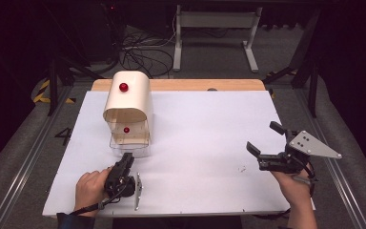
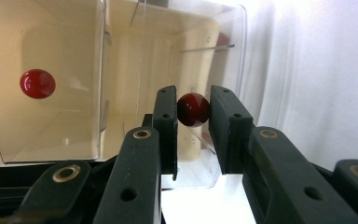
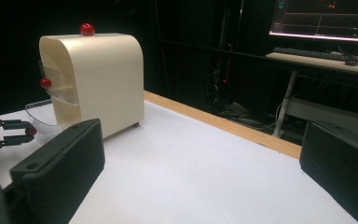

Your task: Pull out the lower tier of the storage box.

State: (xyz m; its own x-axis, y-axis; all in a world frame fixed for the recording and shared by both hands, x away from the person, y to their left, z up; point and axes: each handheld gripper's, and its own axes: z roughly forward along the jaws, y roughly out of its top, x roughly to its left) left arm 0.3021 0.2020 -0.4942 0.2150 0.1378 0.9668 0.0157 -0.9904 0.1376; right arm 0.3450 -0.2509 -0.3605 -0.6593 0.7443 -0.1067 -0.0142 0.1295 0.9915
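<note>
Gripping the red knob [image 2: 193,109] of the clear bottom drawer [image 2: 214,70], the left gripper [image 2: 192,112] sits at six o'clock of the cream cabinet [image 1: 128,98], jaws clamped on it. The right gripper [image 1: 264,140] idles at three o'clock, jaws apart. The next move is probably a straight pull toward the person.

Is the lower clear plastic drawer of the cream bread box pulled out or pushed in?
Pulled out. The clear plastic drawer juts forward of the cream bread box, and the left gripper has its jaws closed on the drawer's red ball knob.
</note>
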